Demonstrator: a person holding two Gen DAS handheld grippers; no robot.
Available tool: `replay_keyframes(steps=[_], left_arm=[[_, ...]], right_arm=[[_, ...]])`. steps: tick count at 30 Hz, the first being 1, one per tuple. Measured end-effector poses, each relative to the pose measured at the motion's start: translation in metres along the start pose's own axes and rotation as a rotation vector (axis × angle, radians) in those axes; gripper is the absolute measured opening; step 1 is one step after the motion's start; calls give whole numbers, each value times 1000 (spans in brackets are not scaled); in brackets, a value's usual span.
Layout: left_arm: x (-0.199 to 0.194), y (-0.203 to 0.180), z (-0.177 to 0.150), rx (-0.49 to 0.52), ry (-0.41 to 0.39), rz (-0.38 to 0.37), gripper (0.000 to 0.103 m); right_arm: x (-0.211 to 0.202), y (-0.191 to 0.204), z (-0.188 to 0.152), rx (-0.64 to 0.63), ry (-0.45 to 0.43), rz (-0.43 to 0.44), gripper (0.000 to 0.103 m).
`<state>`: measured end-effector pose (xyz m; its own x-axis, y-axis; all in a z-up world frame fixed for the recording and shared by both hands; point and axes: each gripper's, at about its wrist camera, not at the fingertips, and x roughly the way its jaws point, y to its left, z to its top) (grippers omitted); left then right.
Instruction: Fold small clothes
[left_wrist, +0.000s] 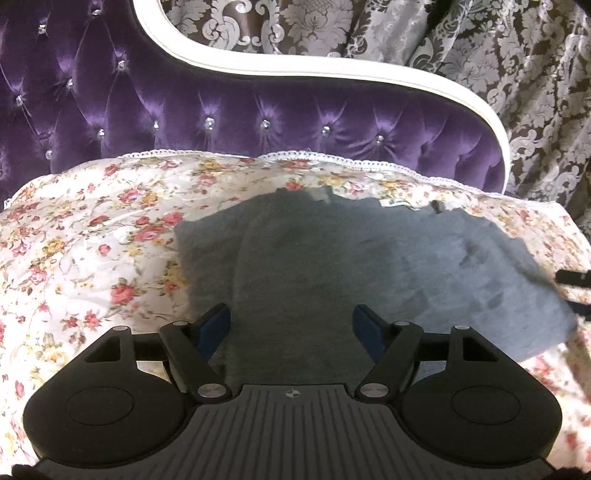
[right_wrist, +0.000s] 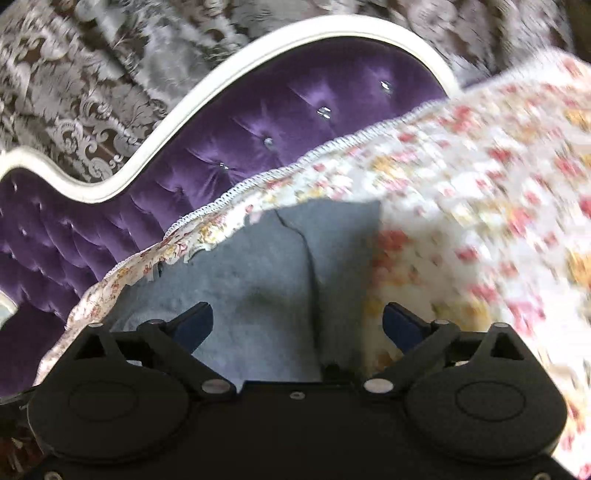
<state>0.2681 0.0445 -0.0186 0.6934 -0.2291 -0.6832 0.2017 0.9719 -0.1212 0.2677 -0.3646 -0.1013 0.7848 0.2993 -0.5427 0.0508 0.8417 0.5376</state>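
Observation:
A small grey garment (left_wrist: 332, 258) lies spread on a floral sheet (left_wrist: 92, 240), with a white label (left_wrist: 391, 203) at its far edge. One layer is folded over, and its edge runs down the middle. My left gripper (left_wrist: 291, 317) hovers over the garment's near part, open, with nothing pinched between its blue pads. In the right wrist view the same grey garment (right_wrist: 258, 266) shows its fold edge between the fingers. My right gripper (right_wrist: 297, 314) is wide open above it and the floral sheet (right_wrist: 480, 203), holding nothing. That view is blurred.
A purple tufted backrest (left_wrist: 258, 110) with a white curved frame (left_wrist: 332, 70) rises just behind the sheet's lace edge. Patterned grey-brown curtains (left_wrist: 517, 74) hang beyond it. A dark object (left_wrist: 574, 277) pokes in at the right edge of the left wrist view.

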Motion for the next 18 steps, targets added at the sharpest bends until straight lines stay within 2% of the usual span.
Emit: replay_keyframes(steps=[2, 5, 11, 13, 18], left_arm=[[1, -12, 5, 18, 20, 5, 72], [3, -29, 13, 43, 12, -14, 72], [25, -65, 31, 52, 41, -63, 72], [37, -77, 36, 64, 51, -50, 72], [66, -98, 43, 97, 64, 11, 72]], right_arm=[[-1, -10, -3, 31, 6, 28, 103], [4, -6, 3, 2, 50, 59, 103], [23, -8, 7, 40, 89, 198, 103], [31, -9, 8, 55, 100, 243, 103], [32, -8, 8, 53, 105, 270, 103]])
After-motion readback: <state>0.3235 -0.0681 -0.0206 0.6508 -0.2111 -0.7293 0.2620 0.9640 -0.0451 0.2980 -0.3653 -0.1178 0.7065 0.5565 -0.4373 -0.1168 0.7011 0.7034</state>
